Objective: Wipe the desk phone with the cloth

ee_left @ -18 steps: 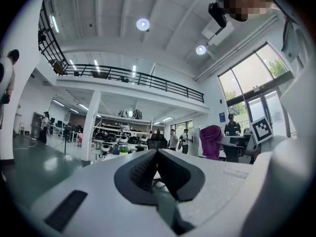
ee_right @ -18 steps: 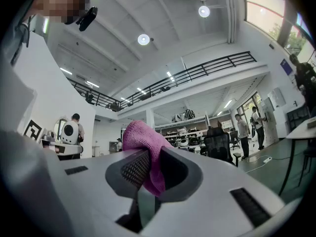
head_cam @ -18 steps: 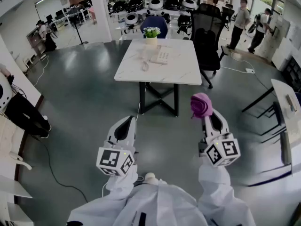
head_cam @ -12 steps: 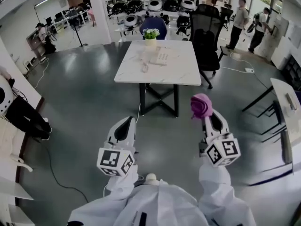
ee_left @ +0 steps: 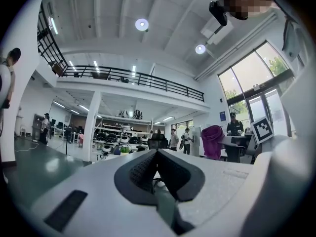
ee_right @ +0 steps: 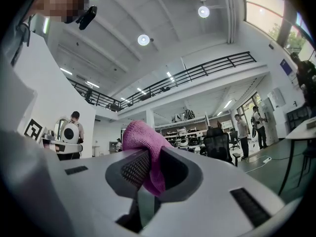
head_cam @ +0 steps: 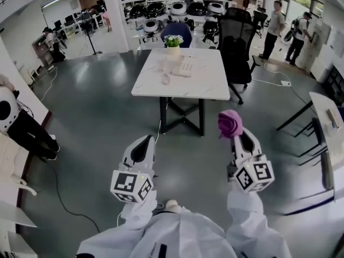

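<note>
Well ahead of both your claws, across the grey floor (head_cam: 97, 122), stands the white table (head_cam: 207, 82) that carries the job. Neither claw is anywhere near it. A black office chair (head_cam: 236, 36) sits past the table's far right corner as seen from the claws.

Your right claw (head_cam: 237, 135) is clamped on the pink cloth (head_cam: 230, 122). The cloth bunches up above the jaw tips, and the right gripper view shows it pinched between the pads. Your left claw (head_cam: 144, 140), beside the right one and about level with it, has its jaws brought together with nothing between them.

The desk phone (head_cam: 184, 66) lies on the far half of the table, ahead of the claws and roughly between their lines, well apart from the cloth. A small potted plant (head_cam: 173, 41) stands just beyond the phone at the table's far edge.

As for progress, you have the cloth in hand, so the pick-up looks finished. No wiping has begun, because the cloth is far from the phone and nothing touches it. What seems left is nearly the whole task: close the gap to the table, bring the right claw down over the phone, and rub the cloth across its surfaces. Your empty left claw would be free to steady the phone if it slides.
</note>
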Action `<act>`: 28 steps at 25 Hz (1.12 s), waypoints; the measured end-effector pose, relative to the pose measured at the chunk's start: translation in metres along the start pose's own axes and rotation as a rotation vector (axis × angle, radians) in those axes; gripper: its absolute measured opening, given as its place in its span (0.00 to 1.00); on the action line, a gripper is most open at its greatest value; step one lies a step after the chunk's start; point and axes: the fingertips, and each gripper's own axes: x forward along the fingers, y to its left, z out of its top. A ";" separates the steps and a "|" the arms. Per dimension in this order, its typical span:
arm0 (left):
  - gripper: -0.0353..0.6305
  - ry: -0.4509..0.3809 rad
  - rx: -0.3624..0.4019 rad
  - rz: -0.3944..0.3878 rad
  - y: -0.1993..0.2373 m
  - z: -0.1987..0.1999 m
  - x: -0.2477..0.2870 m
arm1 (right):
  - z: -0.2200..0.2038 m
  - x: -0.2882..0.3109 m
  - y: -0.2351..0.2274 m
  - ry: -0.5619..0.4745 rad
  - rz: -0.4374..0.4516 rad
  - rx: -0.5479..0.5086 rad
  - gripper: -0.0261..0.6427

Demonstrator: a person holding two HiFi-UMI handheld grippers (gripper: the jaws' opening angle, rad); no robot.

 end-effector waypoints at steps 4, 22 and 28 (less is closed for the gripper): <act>0.05 0.005 -0.006 0.011 0.001 -0.007 0.000 | -0.006 0.004 -0.004 0.007 0.004 0.006 0.09; 0.05 0.030 -0.024 0.013 0.056 -0.029 0.086 | -0.040 0.093 -0.041 0.024 -0.031 0.042 0.09; 0.05 0.040 -0.029 -0.013 0.085 -0.032 0.140 | -0.051 0.144 -0.057 0.039 -0.055 0.052 0.09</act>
